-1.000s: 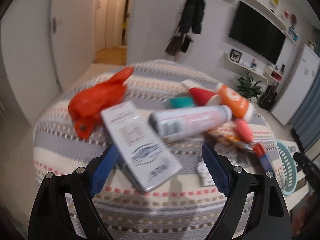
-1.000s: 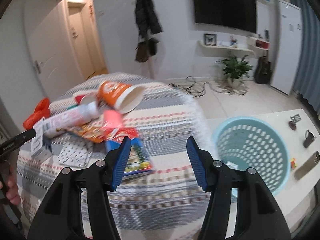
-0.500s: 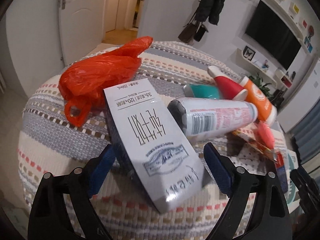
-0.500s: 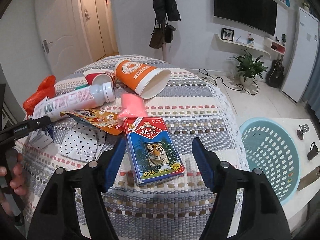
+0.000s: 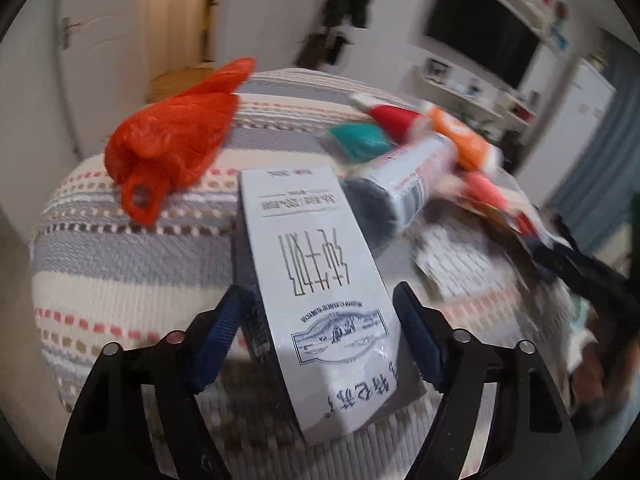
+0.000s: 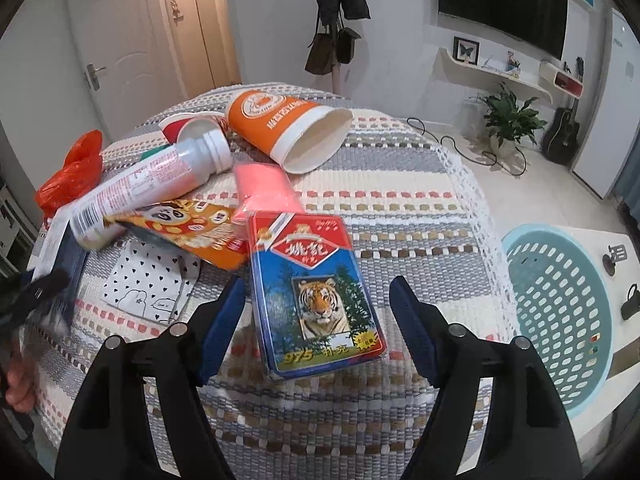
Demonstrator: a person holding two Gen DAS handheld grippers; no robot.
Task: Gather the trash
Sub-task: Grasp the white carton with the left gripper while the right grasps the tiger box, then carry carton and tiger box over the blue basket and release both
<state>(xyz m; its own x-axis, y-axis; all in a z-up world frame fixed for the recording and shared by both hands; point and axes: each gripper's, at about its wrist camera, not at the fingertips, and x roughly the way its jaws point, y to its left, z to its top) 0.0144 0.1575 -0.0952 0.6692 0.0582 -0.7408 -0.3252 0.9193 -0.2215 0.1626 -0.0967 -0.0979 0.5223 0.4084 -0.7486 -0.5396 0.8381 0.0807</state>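
Left wrist view: a round counter (image 5: 120, 280) under a striped woven cloth curves away at its left and near edges, with bare cloth to the left of the left gripper (image 5: 320, 332). A white milk carton (image 5: 320, 304) lies lengthwise between its blue pads, near end pointing toward the camera. The jaws are closing around the carton; the left pad sits against its dark side, the right pad just beside its white face, and whether that pad presses cannot be told. An orange plastic bag (image 5: 176, 136) lies behind to the left; a white spray bottle (image 5: 404, 184) lies just to the carton's right. Right wrist view: the counter's right edge drops off to the floor, where a pale blue basket (image 6: 568, 320) stands open, well apart from the clutter. The right gripper (image 6: 316, 320) has its jaws spread and opening, with a blue card box showing a tiger (image 6: 316, 296) lying flat between them, neither pad touching. An orange paper cup (image 6: 288, 128) lies tipped over behind.
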